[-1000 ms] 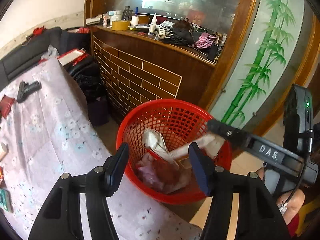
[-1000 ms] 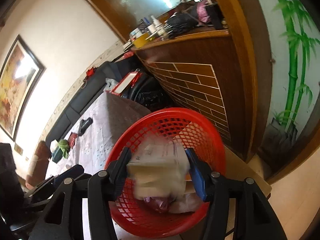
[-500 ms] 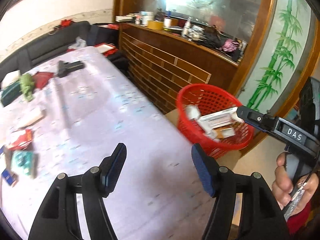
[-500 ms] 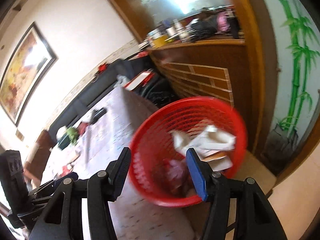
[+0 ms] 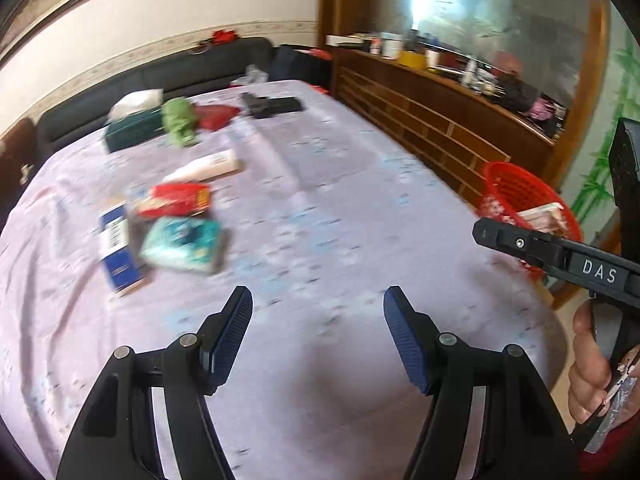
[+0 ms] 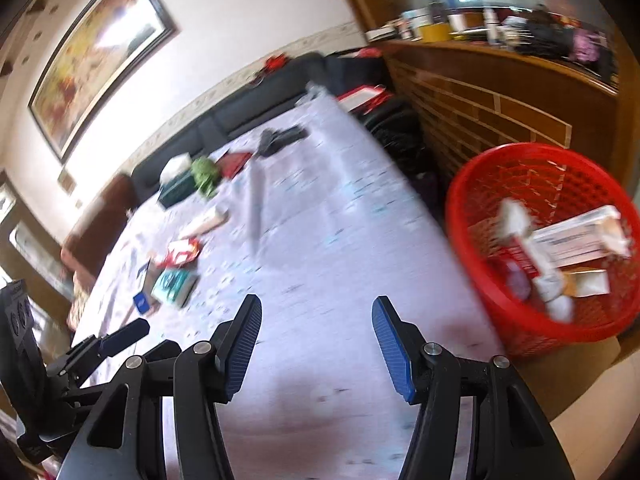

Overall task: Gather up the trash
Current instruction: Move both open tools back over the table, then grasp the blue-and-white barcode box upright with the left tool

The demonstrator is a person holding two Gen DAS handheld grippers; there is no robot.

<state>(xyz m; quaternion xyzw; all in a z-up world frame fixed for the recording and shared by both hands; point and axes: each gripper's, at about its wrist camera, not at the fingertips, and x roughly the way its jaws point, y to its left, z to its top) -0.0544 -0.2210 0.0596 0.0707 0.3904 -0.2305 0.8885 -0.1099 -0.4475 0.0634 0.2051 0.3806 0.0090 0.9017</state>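
Observation:
My left gripper (image 5: 318, 320) is open and empty above the near part of the cloth-covered table (image 5: 340, 200). My right gripper (image 6: 316, 330) is open and empty too; it also shows at the right of the left wrist view (image 5: 520, 242). The red mesh basket (image 6: 540, 240) stands beside the table's right edge and holds white boxes and wrappers; it also shows in the left wrist view (image 5: 516, 190). Trash lies on the table's left side: a blue box (image 5: 118, 248), a teal packet (image 5: 182, 244), a red packet (image 5: 174, 199) and a white tube (image 5: 206, 166).
A green tissue box (image 5: 132, 128), a green toy (image 5: 180, 120), a red pouch (image 5: 218, 116) and a black object (image 5: 272, 105) lie at the table's far end. A dark sofa (image 5: 160, 76) runs behind. A cluttered wooden counter (image 5: 440, 92) stands at right.
My right gripper has let the white box drop into the basket and stands open. Both grippers have swung left, away from the basket and over the table.

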